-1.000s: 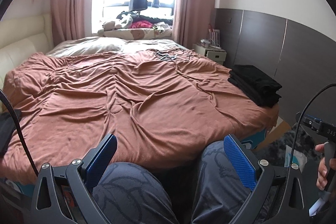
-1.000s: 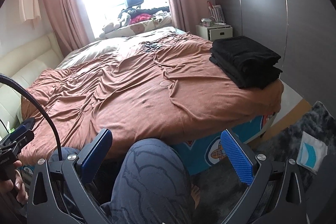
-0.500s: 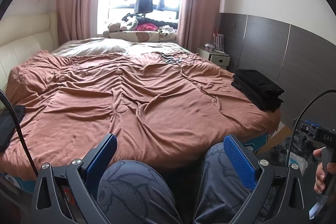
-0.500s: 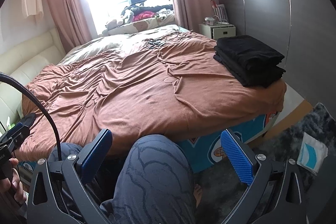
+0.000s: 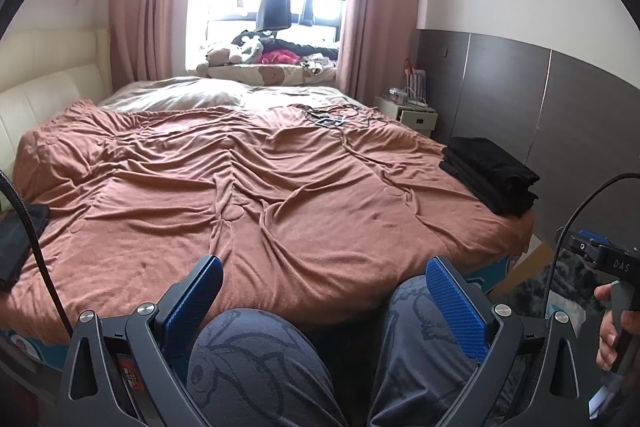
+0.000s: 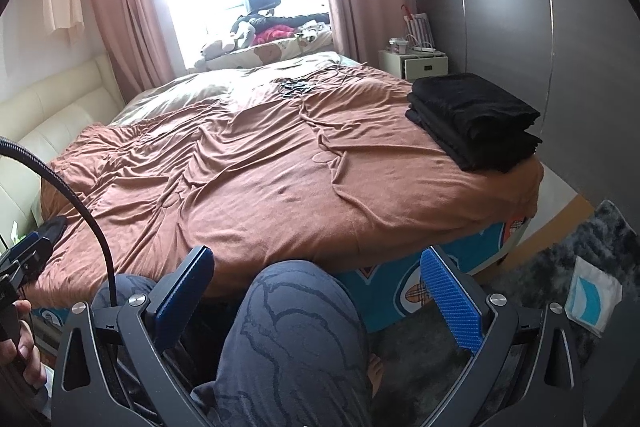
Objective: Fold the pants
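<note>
A stack of folded black pants (image 5: 490, 173) (image 6: 474, 119) rests on the near right corner of the bed. Another dark garment (image 5: 16, 247) (image 6: 50, 227) lies at the bed's left edge, mostly cut off. My left gripper (image 5: 324, 287) is open, held low in front of the bed above the person's knees (image 5: 260, 359), holding nothing. My right gripper (image 6: 316, 279) is open too, over one knee (image 6: 296, 327), well short of the black stack. Each gripper's handle shows in the other view, with a hand (image 5: 612, 327) (image 6: 24, 343) on it.
A rumpled brown blanket (image 5: 248, 195) (image 6: 256, 171) covers the bed. Cables and a small dark item (image 5: 328, 118) (image 6: 294, 85) lie at its far side. A white nightstand (image 6: 414, 63) stands at the right, a dark rug (image 6: 576, 259) with a white-blue packet (image 6: 594, 297) on the floor.
Both cameras have tilted slightly upward, so the bed and the black stack sit lower in view. Neither gripper's jaws have changed; nothing was picked up.
</note>
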